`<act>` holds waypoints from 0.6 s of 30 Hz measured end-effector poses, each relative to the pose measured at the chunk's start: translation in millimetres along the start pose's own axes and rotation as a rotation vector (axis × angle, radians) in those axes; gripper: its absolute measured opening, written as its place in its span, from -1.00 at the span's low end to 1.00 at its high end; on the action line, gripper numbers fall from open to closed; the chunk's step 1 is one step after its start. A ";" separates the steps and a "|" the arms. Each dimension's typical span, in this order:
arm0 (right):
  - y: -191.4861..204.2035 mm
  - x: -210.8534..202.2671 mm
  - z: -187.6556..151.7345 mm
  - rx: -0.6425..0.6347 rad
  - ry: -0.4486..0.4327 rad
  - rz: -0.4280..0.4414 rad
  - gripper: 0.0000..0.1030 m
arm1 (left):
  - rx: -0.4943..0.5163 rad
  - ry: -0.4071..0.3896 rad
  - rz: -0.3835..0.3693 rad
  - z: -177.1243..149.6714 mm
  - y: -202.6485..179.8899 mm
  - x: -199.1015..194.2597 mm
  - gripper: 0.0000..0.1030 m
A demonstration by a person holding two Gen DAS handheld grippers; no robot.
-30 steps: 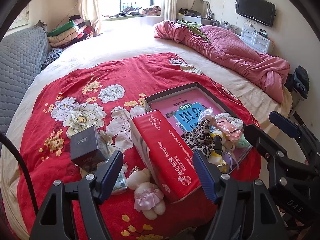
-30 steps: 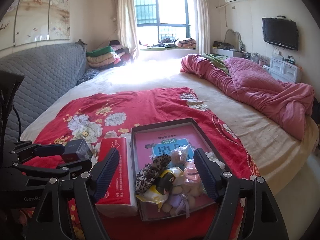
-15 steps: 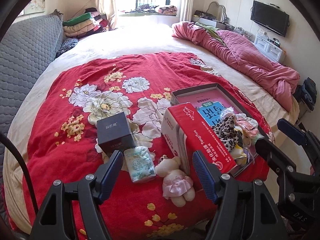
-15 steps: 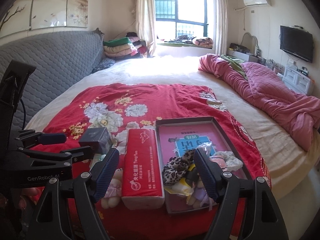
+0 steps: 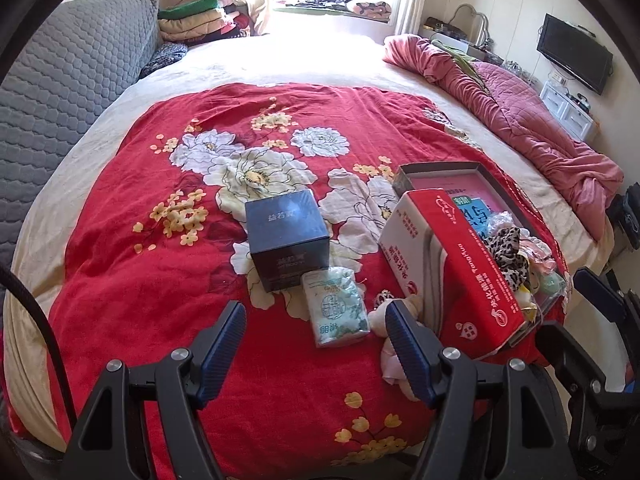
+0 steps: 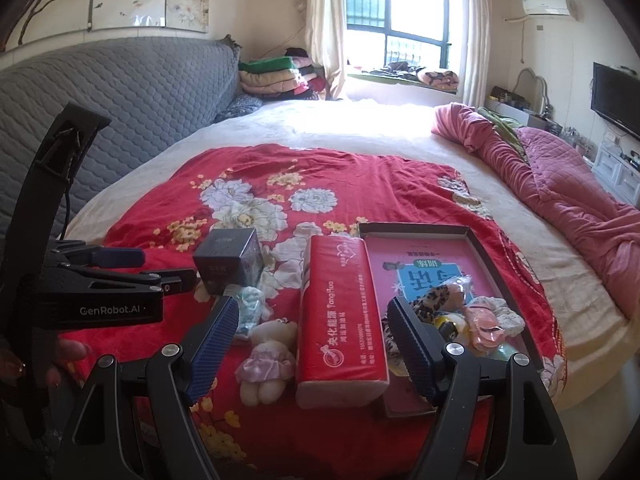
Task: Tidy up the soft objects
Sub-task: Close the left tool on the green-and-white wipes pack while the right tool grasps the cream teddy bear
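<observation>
On the red floral bedspread [image 5: 132, 264], my left gripper [image 5: 316, 344] and right gripper [image 6: 314, 344] hover spread and empty, lining up the tissue pack [image 5: 338, 306] and teddy bear [image 6: 266, 354] for the tray [image 6: 476, 240].

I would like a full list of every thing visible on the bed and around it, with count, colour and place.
Blanket: one, red with flowers, spread on the bed.
Tissue pack: one, red, beside the tray.
Tray: one, dark rim, pink inside, right of the tissue pack.
Scrunchies: several, leopard, pink and white, piled in the tray.
Box: one, dark blue, on the blanket.
Small tissue packet: one, pale green, in front of the box.
Teddy bear: one, cream with pink skirt, left of the tissue pack.
Quilt: one, pink, bunched at right.
Television: one, black, on the wall.
Left claw: open, empty.
Right claw: open, empty.
</observation>
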State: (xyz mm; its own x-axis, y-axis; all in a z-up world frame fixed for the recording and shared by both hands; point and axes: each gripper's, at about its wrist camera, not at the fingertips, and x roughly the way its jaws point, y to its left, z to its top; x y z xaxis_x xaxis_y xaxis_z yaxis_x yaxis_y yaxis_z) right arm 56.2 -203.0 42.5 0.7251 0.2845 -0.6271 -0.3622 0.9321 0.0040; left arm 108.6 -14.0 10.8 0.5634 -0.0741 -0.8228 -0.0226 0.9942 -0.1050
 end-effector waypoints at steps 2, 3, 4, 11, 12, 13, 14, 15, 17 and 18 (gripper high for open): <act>5.6 5.3 -3.3 -0.016 0.011 0.013 0.51 | -0.015 0.012 0.006 -2.3 7.8 6.4 0.39; 8.1 8.6 -5.7 -0.022 0.020 0.016 0.51 | -0.021 0.019 0.009 -3.9 11.0 10.5 0.39; 11.2 11.8 -8.5 -0.027 0.031 0.021 0.51 | -0.028 0.031 0.012 -5.3 14.3 15.5 0.39; 47.6 44.2 -31.9 -0.130 0.110 0.059 0.51 | -0.039 0.112 -0.013 -11.8 18.7 60.4 0.39; 53.1 49.3 -35.9 -0.156 0.116 0.054 0.52 | -0.041 0.120 -0.023 -11.6 17.6 67.2 0.39; 59.0 54.3 -38.8 -0.181 0.125 0.047 0.52 | -0.042 0.133 -0.031 -11.1 16.5 74.7 0.39; 64.1 58.7 -41.8 -0.209 0.126 0.036 0.52 | -0.041 0.150 -0.041 -10.6 15.0 82.4 0.39; 69.7 63.4 -45.1 -0.241 0.128 0.024 0.52 | -0.044 0.162 -0.056 -10.2 14.0 89.7 0.39; 79.4 74.0 -50.8 -0.301 0.146 0.008 0.51 | -0.049 0.188 -0.069 -9.5 13.4 102.6 0.39; 83.7 79.1 -54.4 -0.329 0.150 -0.004 0.51 | -0.051 0.197 -0.077 -9.1 13.4 107.7 0.39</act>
State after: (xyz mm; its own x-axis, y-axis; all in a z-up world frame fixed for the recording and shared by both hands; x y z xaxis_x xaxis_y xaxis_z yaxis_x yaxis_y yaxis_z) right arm 51.4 -114.6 -49.2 0.6416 0.2226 -0.7340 -0.5467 0.8040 -0.2340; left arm 161.5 -9.4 -84.3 0.3931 -0.1686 -0.9039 -0.0306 0.9801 -0.1961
